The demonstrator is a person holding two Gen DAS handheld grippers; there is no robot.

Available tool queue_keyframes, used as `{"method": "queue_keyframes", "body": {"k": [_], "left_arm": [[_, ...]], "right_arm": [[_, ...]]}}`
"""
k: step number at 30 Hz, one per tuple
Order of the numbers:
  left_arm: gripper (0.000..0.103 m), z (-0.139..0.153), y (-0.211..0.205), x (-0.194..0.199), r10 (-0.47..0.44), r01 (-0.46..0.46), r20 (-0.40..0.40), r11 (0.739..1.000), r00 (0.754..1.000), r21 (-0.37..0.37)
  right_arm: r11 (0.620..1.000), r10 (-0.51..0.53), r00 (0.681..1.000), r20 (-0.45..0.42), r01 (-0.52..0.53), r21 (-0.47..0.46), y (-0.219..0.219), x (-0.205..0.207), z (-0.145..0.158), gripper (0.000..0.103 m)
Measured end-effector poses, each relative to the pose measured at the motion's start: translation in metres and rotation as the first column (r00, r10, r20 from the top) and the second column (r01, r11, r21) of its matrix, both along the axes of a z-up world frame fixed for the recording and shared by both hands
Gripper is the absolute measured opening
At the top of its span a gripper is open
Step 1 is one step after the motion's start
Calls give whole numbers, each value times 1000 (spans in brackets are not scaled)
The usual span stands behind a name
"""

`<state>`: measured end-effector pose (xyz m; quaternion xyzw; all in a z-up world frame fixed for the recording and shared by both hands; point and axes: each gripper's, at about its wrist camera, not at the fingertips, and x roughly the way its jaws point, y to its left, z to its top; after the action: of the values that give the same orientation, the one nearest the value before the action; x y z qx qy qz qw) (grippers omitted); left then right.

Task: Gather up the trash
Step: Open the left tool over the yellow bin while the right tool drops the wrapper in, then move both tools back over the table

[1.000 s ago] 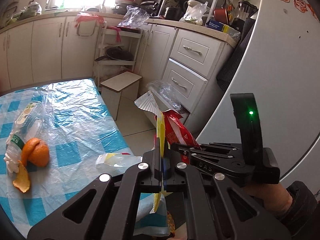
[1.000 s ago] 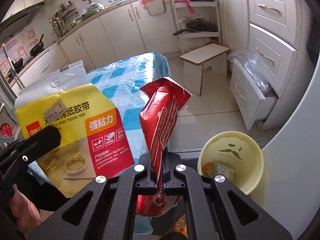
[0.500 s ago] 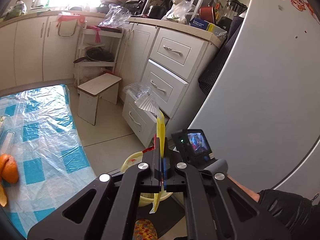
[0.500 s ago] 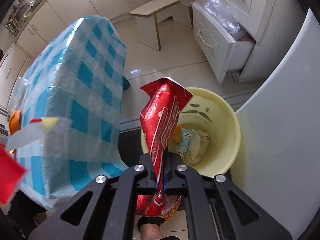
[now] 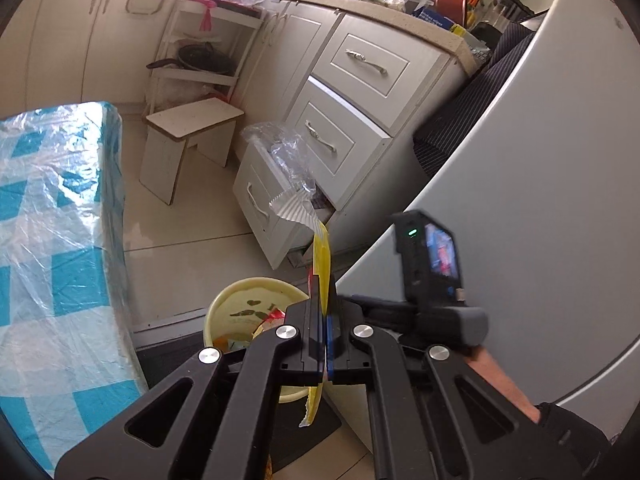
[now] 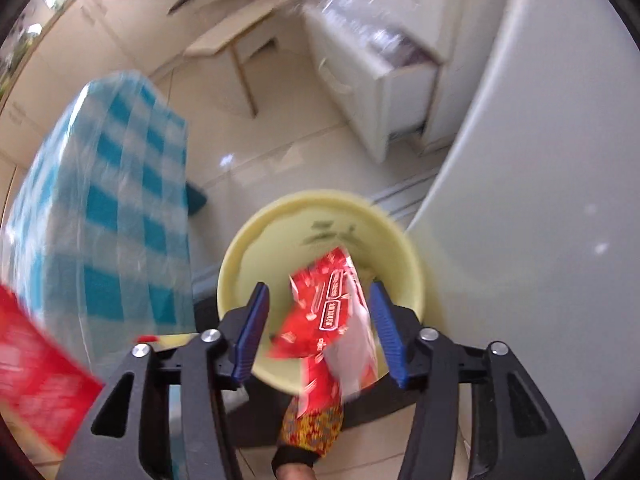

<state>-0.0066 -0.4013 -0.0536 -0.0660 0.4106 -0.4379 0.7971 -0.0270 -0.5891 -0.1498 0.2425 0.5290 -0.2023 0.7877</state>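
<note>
My left gripper is shut on a yellow tape package, seen edge-on with a crimped silver top, held above and just right of the yellow bin. In the right wrist view my right gripper is open, its blue pads wide apart, right over the yellow bin. A red snack wrapper hangs loose between the jaws, over the bin's mouth. The right gripper's body shows in the left wrist view. A red corner of the tape package shows at lower left.
The table with a blue checked cloth under plastic stands left of the bin. A white fridge rises on the right. A bottom drawer stands open with a clear bag in it. A small white stool stands behind.
Both grippers moved from the table toward the bin and tilted down. My right gripper opened and let go of the red wrapper, which now drops over the bin. The left still holds its package.
</note>
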Motion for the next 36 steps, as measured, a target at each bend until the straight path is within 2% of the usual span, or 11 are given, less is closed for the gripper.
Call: {"method": "queue_keyframes", "body": {"k": [4,10,12,13,14,16,21,25,28,31,36], "left_arm": [[1,-31,-21,8,27,-25,-40,999,999,46],[2,-85,-69,20,49,-33,-102,988,994,153],[15,-102,-83,25,36,-6,-153,981,988,196],[27,-106,-85,28,41,-5,-166,978,985,211],[34,-107,-85,28,52,-15,-163,975,985,223],[49,-100,-79,24,59,-29,-133,976,989,215],[69,-65,-41,10,74,-59,-67,978,995,200],[86,-23,5,-7,88,-103,79,971,993,217],[89,7,44,-17,98,-154,214,953,972,262],[92,30,87,-23,124,-228,326,925,937,303],[93,52,155,-29,173,-319,405,891,898,325]], "right_arm": [[995,-90,985,145,96,-33,-18,-20,42,58],[981,-126,922,367,170,-91,-26,-42,102,68],[977,-109,911,397,173,-128,-22,-45,111,71],[976,-95,912,399,163,-141,-18,-42,113,71],[978,-80,913,401,150,-146,-16,-41,114,71],[981,-63,912,404,132,-145,-14,-36,115,72],[979,-22,915,402,102,-178,-1,-25,123,77],[968,6,916,401,95,-231,21,-20,135,84],[952,38,906,421,95,-291,44,-28,149,90],[934,65,890,451,104,-340,71,-41,165,93],[935,79,841,536,124,-331,113,-64,181,95]]}}
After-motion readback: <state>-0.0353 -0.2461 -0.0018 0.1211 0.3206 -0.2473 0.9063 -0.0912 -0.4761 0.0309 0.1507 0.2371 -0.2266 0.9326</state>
